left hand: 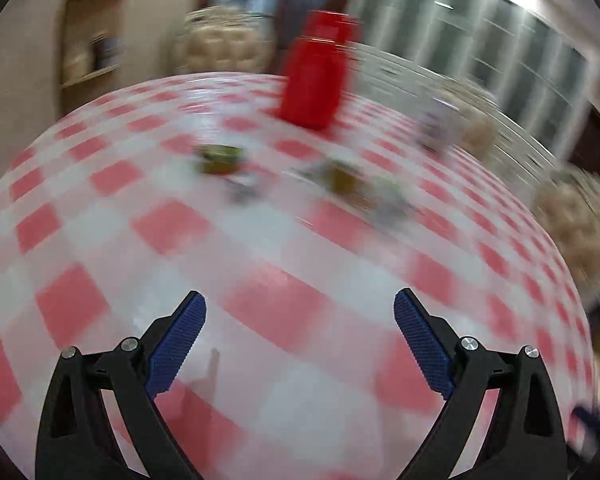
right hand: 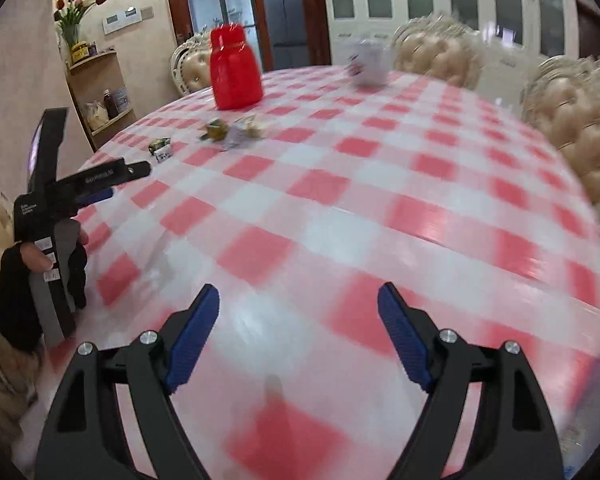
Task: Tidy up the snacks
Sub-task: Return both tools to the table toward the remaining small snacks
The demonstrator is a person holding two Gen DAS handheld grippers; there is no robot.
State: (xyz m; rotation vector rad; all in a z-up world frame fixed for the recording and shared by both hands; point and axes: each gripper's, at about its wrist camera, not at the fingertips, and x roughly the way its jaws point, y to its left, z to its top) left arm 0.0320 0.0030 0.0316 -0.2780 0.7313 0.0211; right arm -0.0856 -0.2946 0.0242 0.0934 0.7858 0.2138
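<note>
The snacks [right hand: 220, 130] lie in a loose cluster on the far part of the checked tablecloth [right hand: 340, 200], at abt 11 o'clock from my right gripper [right hand: 299, 304], well apart from it. One small green-wrapped piece [right hand: 160, 148] sits a bit off to the 9 o'clock side of the rest. Just beyond them at 12 stands the red jar [right hand: 235, 68], upright, lid on. In the left wrist view the same wrappers [left hand: 220, 158] are too blurred to tell what they are; the jar [left hand: 316, 70] is past them.

My left gripper [left hand: 300, 312]: fingers spread wide, nothing betw them, held over bare cloth. Right gripper: same, wide apart, holding nothing.

Further out, a white cup [right hand: 370, 64] near the far edge at 1 o'clock, padded chairs [right hand: 572, 120] round the table, flowers [right hand: 78, 0] at 10.
</note>
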